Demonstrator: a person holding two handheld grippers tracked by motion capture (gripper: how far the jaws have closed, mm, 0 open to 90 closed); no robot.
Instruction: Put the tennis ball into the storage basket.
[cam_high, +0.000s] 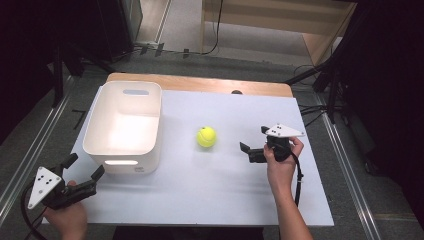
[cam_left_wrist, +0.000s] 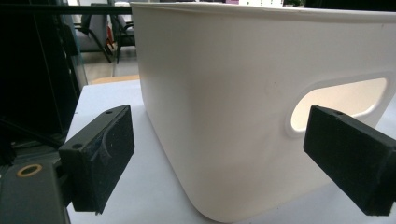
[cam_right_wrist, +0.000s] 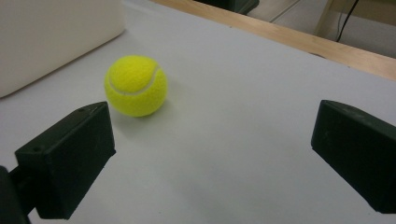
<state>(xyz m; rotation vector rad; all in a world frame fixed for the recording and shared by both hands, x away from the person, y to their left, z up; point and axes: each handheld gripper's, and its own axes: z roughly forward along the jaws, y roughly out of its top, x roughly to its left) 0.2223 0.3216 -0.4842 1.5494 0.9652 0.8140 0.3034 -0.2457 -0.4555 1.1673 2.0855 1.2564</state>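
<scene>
Resting on table, right tool open near tennis ball, left tool open beside white bin

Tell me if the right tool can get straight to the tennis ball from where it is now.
Probably yes. The right tool is open and faces the tennis ball, with bare table between them. The white bin stands apart on the ball's far side.

Lab: floor rails, black stands, cables.
</scene>
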